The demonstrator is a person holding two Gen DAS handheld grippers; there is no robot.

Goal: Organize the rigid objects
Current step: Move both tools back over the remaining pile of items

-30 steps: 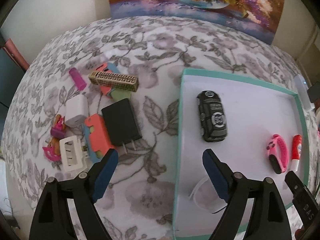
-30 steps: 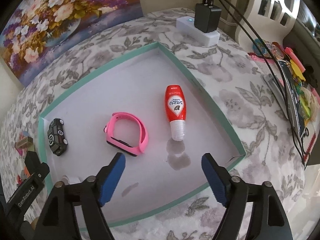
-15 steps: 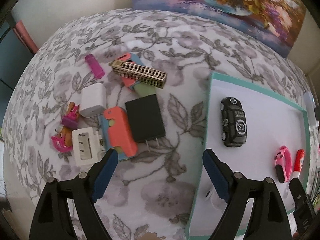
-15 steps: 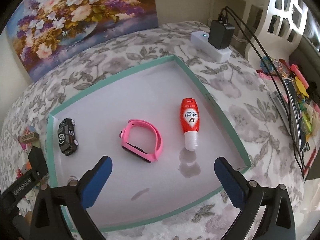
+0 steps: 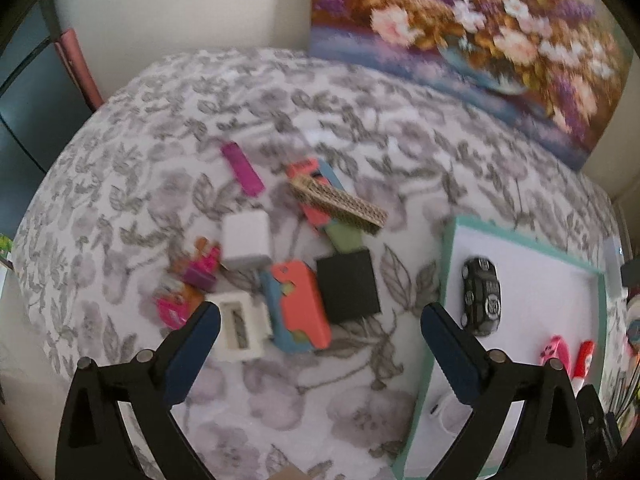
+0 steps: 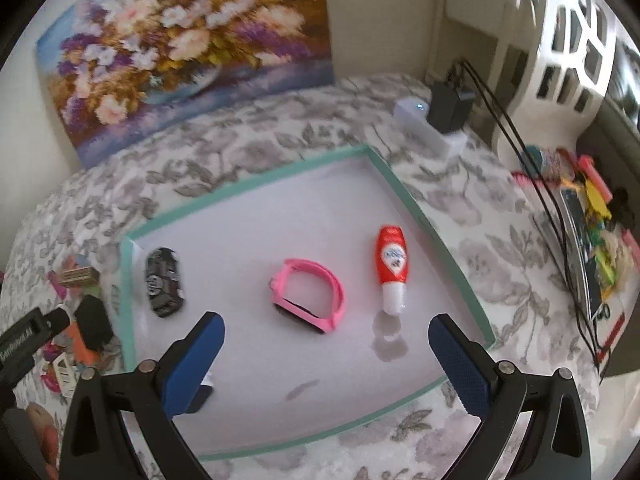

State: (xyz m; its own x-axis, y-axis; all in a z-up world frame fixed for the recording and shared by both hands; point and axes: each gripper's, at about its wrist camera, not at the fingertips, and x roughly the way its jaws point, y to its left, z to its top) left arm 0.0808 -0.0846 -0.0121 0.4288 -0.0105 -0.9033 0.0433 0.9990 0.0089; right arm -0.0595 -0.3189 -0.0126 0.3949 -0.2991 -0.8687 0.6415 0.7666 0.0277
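Observation:
A teal-rimmed white tray (image 6: pixel 256 188) holds a black toy car (image 6: pixel 165 282), a pink wristband (image 6: pixel 310 297) and a red bottle (image 6: pixel 392 266). My right gripper (image 6: pixel 326 354) is open and empty above the tray's near part. My left gripper (image 5: pixel 318 354) is open and empty above the cloth, left of the tray (image 5: pixel 444 272). Ahead of it lies a pile: a black charger (image 5: pixel 349 286), a coral case (image 5: pixel 302 304), two white adapters (image 5: pixel 245 242) (image 5: pixel 240 326), a gold box (image 5: pixel 340 204), a magenta stick (image 5: pixel 243 169) and small pink toys (image 5: pixel 176 308).
The table has a grey floral cloth (image 5: pixel 360 120). A flower painting (image 6: pixel 180 48) leans on the back wall. A white power strip with a black plug (image 6: pixel 438 118) and cables lies right of the tray. Coloured clutter (image 6: pixel 592 208) sits at the far right.
My left gripper has moved left and back, so the pile is now centred ahead and the tray has slid to the right. My right gripper has pulled back and up from the tray.

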